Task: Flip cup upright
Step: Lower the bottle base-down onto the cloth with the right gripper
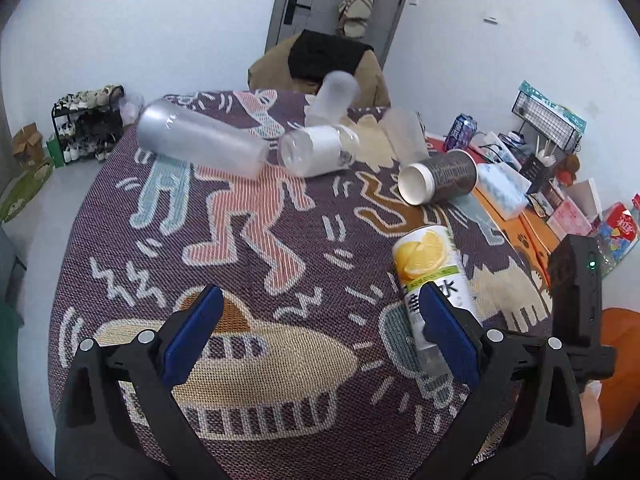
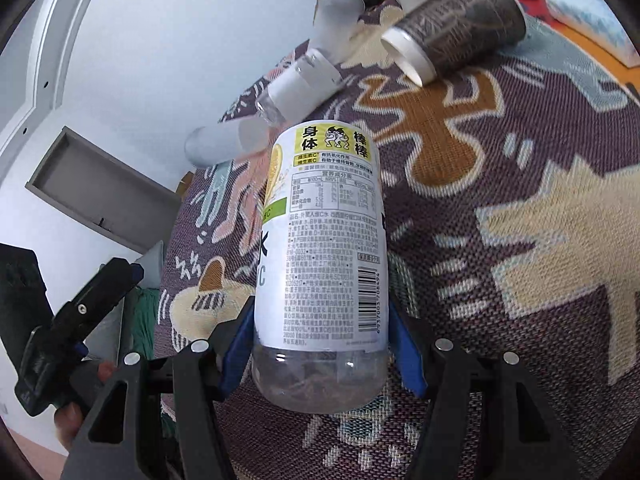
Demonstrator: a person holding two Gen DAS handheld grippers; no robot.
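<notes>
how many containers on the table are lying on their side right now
4 clearly: a frosted bottle far left, a white-banded clear bottle beside it, a dark paper cup to the right, and another frosted cup behind it. A frosted cup behind looks tilted; I can't tell.

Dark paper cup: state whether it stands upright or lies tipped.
Tipped. The dark paper cup lies on its side on the patterned cloth, its white inside facing the camera. Neither gripper touches it.

One lemon-label cup (image 1: pixel 430 280), one dark paper cup (image 1: pixel 440 176), one white-label clear cup (image 1: pixel 316 150), three frosted cups (image 1: pixel 200 140).
</notes>
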